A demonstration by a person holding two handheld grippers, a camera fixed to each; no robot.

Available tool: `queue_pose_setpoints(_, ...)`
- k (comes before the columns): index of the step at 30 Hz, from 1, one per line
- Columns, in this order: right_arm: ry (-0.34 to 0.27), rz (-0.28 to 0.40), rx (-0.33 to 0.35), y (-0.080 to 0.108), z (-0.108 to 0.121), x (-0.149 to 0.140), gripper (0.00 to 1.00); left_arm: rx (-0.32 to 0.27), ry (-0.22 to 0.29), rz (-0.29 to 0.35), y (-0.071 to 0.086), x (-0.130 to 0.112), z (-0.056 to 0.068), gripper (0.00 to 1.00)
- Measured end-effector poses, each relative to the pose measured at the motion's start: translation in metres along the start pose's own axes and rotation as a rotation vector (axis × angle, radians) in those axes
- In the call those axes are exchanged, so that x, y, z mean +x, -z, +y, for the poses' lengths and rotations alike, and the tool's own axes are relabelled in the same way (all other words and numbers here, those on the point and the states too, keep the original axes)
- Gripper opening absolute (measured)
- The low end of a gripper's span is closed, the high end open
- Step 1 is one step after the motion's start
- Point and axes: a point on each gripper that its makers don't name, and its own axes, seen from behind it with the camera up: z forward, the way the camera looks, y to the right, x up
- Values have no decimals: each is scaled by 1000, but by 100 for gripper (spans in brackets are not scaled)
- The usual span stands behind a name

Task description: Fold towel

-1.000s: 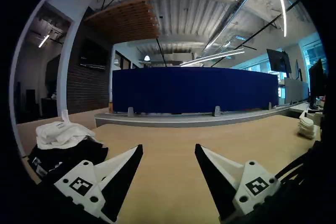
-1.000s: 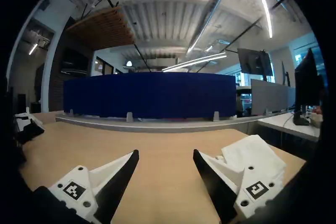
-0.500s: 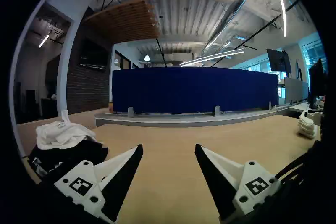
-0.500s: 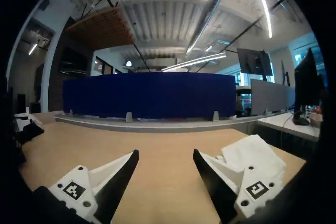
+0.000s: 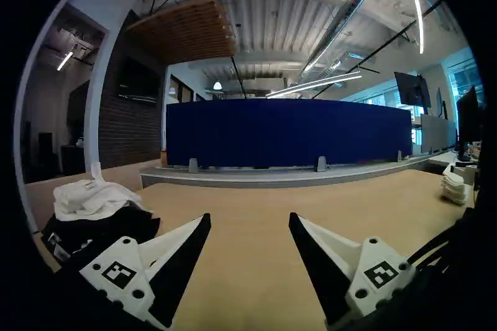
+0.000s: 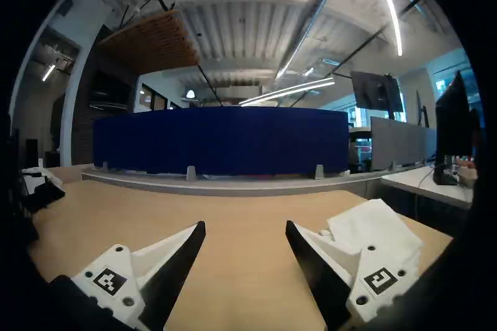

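Observation:
A crumpled white towel (image 5: 87,197) lies on top of dark cloth (image 5: 102,228) at the left of the wooden table (image 5: 261,207) in the left gripper view. My left gripper (image 5: 248,222) stands open just above the tabletop, to the right of that pile, with nothing between its fingers. In the right gripper view a folded white towel (image 6: 373,225) rests on the table behind the right finger. My right gripper (image 6: 243,228) is open over bare wood (image 6: 242,207). A stack of folded white towels (image 5: 453,188) sits at the far right in the left gripper view.
A blue divider panel (image 5: 279,132) on a grey rail (image 5: 273,176) closes off the table's far edge. Monitors (image 6: 450,129) stand on a neighbouring desk to the right. The white and dark cloth pile (image 6: 37,188) sits at the left edge in the right gripper view.

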Motion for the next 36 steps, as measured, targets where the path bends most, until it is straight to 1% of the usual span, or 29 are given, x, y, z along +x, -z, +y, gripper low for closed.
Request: queue_pose_setpoints(36, 0, 0, 0, 3, 0, 0, 100, 0, 0, 0, -1, 1, 0, 93)
